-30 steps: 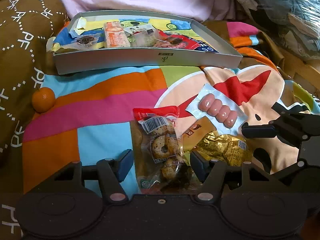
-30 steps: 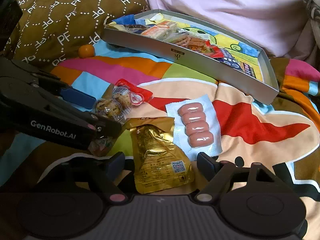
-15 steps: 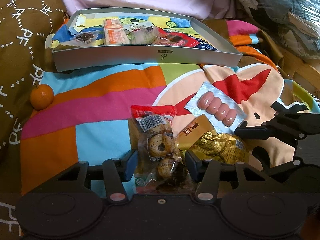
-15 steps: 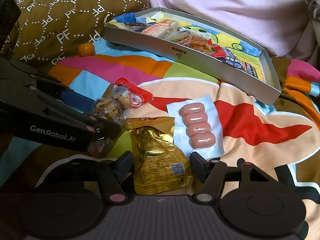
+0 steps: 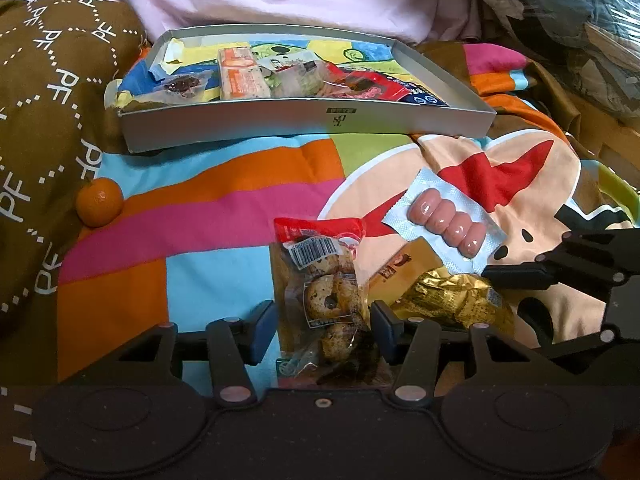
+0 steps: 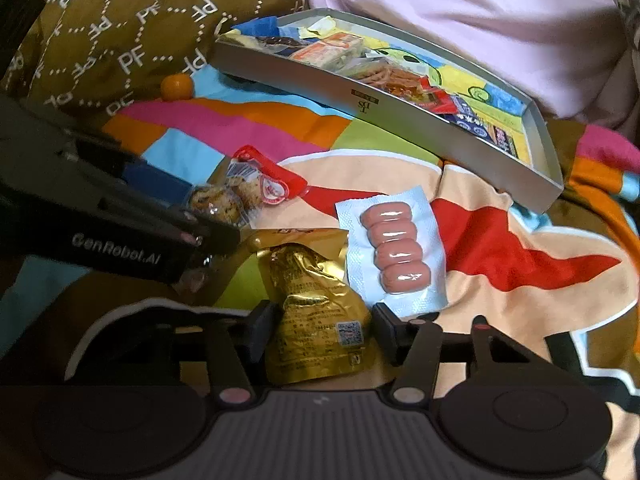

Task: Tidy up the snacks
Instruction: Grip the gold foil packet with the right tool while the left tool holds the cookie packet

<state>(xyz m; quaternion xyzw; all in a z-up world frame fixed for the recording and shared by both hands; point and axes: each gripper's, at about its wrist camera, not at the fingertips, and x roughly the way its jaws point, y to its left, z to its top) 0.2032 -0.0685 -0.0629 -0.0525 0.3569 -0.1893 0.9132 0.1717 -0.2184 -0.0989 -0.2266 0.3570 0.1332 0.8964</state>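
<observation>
Lifting comes next: your left gripper (image 5: 324,322) pinches the cookie bag (image 5: 320,292), your right gripper (image 6: 324,326) has just been closing around the gold pouch (image 6: 316,312); both bags run lengthwise toward the tray (image 5: 304,124) at the blanket's far edge.

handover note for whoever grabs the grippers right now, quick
Left gripper: jaws around the cookie bag, which looks pinched.
Right gripper: jaws have just been closing around the gold pouch; firm grip not certain.
Both packs on the blanket, neither lifted.
Done: several snacks already in the grey tray.
Left: both packs and the sausage pack into the tray; maybe the small orange.
</observation>
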